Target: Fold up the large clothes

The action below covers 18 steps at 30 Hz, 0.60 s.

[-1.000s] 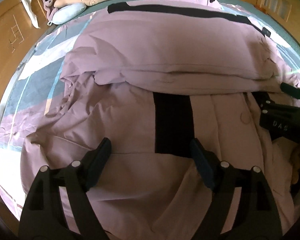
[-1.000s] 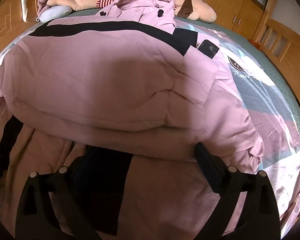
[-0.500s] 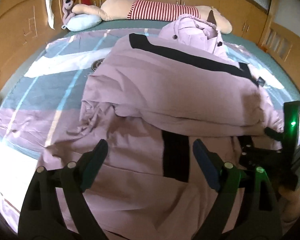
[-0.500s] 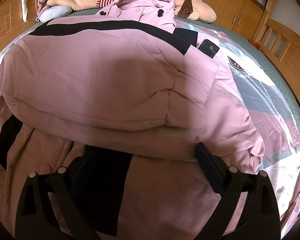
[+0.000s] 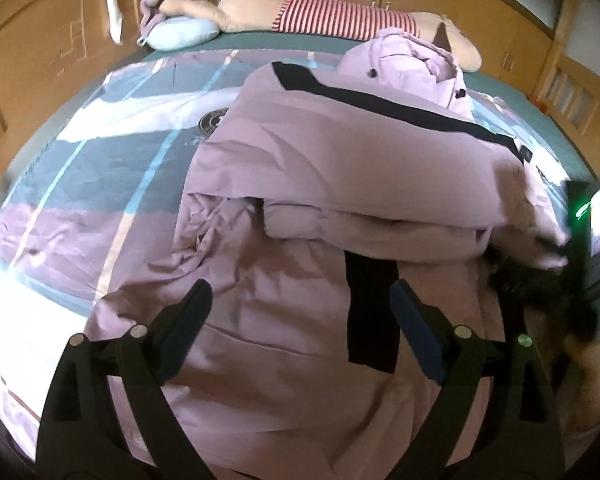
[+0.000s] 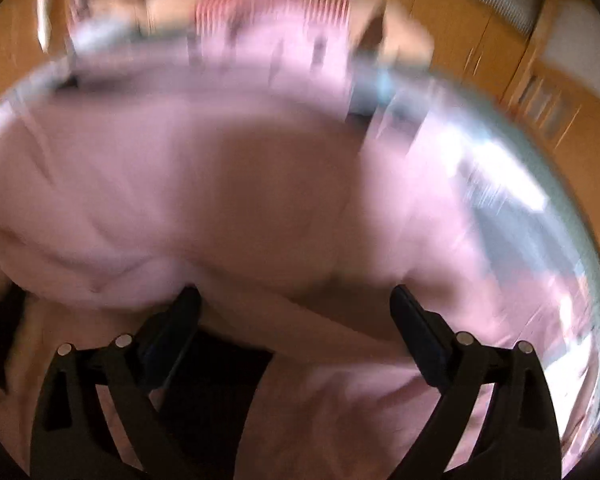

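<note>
A large pink padded coat (image 5: 340, 168) with black bands lies spread across the bed (image 5: 100, 168), its upper part already doubled over into a thick slab whose folded edge runs across the middle of the left wrist view, while the lower part lies flat and rumpled toward the camera. The left claw (image 5: 300, 304) hangs released above that lower part, jaws wide apart with nothing between them and a vertical black stripe (image 5: 370, 312) just to their right. The right claw (image 6: 296, 304) is likewise released and empty, poised near the folded edge; its view is badly motion-blurred, so finer detail there cannot be told. The coat looks soft, bulky and springy rather than heavy, with a smooth shell that may slide between the pads, and the puffed fill is likely to push a fold back open. A sensible hold would be on the hem or outer edge of the flat lower part, one claw toward each side, pinching a gathered ridge of fabric rather than a single slippery layer.
</note>
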{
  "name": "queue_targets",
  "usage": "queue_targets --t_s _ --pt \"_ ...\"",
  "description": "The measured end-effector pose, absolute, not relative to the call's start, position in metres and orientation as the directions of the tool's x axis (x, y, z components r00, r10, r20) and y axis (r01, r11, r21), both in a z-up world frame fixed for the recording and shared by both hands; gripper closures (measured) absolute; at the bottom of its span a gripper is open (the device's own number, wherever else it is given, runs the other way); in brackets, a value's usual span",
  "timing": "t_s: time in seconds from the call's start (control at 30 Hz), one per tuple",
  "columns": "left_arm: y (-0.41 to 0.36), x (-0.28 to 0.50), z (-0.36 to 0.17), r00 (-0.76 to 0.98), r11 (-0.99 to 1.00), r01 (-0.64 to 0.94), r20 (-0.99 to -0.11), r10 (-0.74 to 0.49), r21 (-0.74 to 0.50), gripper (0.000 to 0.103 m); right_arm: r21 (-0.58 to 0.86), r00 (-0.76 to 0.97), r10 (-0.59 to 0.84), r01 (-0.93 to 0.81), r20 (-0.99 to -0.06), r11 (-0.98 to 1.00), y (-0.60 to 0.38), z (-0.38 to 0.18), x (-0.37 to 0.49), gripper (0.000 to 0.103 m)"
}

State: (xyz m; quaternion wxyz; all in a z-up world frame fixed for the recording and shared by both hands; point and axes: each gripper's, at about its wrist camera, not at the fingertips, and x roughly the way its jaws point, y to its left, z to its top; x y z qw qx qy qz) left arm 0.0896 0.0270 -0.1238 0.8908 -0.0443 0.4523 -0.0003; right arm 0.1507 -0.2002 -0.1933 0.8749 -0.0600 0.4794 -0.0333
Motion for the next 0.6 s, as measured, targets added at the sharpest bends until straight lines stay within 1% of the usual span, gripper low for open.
queue_targets --t_s 0.07,0.17,0.27,0.37,0.4,0.47,0.53,0.57,0.6 --pt "0.028 0.091 -0.124 0.582 0.994 -0.031 -0.81 -0.07 -0.108 0.011 -0.12 0.513 -0.102 -0.001 -0.853 0.993 -0.204 -0.192 0.151 0.004" --pt "0.028 0.093 -0.126 0.581 0.996 -0.037 -0.813 -0.042 -0.078 0.01 -0.128 0.485 -0.115 0.006 -0.867 0.992 -0.208 -0.189 0.15 0.004" --pt "0.033 0.094 -0.124 0.579 0.995 -0.053 -0.815 -0.035 -0.08 0.01 -0.171 0.474 -0.174 0.051 -0.863 0.984 -0.221 -0.172 0.145 0.005" --pt "0.037 0.096 -0.116 0.593 0.995 -0.054 -0.805 -0.031 -0.078 0.009 -0.233 0.464 -0.292 0.182 -0.836 0.955 -0.246 -0.153 0.136 0.005" --pt "0.039 0.099 -0.113 0.598 0.996 -0.054 -0.801 -0.02 -0.065 0.009 -0.26 0.459 -0.351 0.251 -0.816 0.933 -0.256 -0.147 0.132 0.005" --pt "0.041 0.106 -0.105 0.617 0.998 -0.061 -0.787 0.021 -0.021 0.005 -0.285 0.46 -0.423 0.339 -0.781 0.896 -0.269 -0.141 0.127 0.005" --pt "0.044 0.115 -0.098 0.639 0.997 -0.077 -0.767 0.055 0.007 0.005 -0.32 0.477 -0.507 0.421 -0.718 0.849 -0.276 -0.132 0.123 0.005" --pt "0.046 0.118 -0.096 0.653 0.996 -0.083 -0.755 0.065 0.014 0.005 -0.304 0.506 -0.52 0.45 -0.688 0.84 -0.28 -0.126 0.119 0.005" --pt "0.047 0.122 -0.094 0.666 0.996 -0.083 -0.742 0.072 0.021 0.005 -0.239 0.568 -0.499 0.47 -0.654 0.849 -0.282 -0.116 0.113 0.005"
